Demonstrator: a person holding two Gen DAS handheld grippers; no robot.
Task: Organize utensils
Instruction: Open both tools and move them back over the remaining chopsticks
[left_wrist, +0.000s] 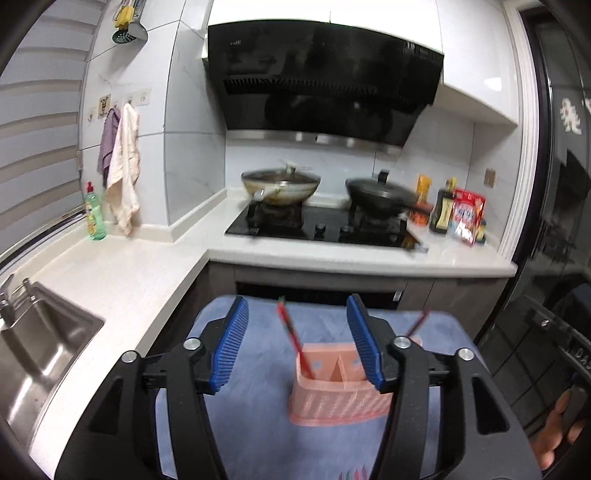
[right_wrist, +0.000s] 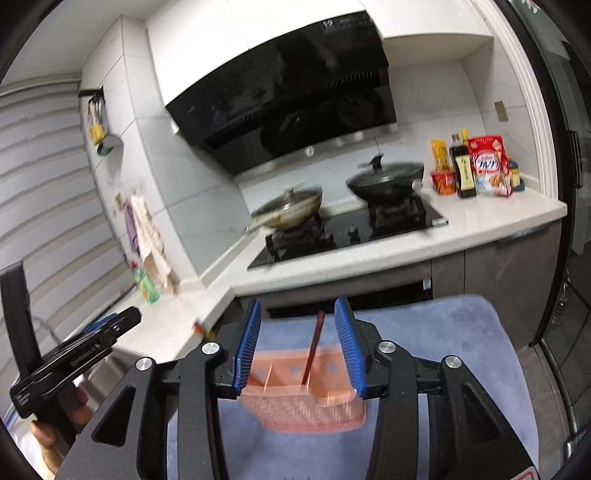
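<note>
A pink slotted utensil holder (left_wrist: 332, 402) (right_wrist: 306, 410) stands on a blue mat (left_wrist: 266, 332) (right_wrist: 443, 332). In the left wrist view, one red chopstick (left_wrist: 293, 339) leans out of its left compartment and another (left_wrist: 417, 323) sticks up at its right end. My left gripper (left_wrist: 296, 300) is open just above and before the holder, with nothing between its blue pads. My right gripper (right_wrist: 298, 302) is open too; a dark red chopstick (right_wrist: 314, 347) standing in the holder shows in the gap, apart from both pads. The left gripper's body (right_wrist: 74, 354) appears at the left of the right wrist view.
An L-shaped white counter (left_wrist: 147, 266) holds a steel sink (left_wrist: 37, 350) at left, a green soap bottle (left_wrist: 95, 218), and a black hob (left_wrist: 321, 225) with two woks. Sauce bottles and snack packets (left_wrist: 465, 218) stand at the right. A hand (left_wrist: 557, 432) shows at the right edge.
</note>
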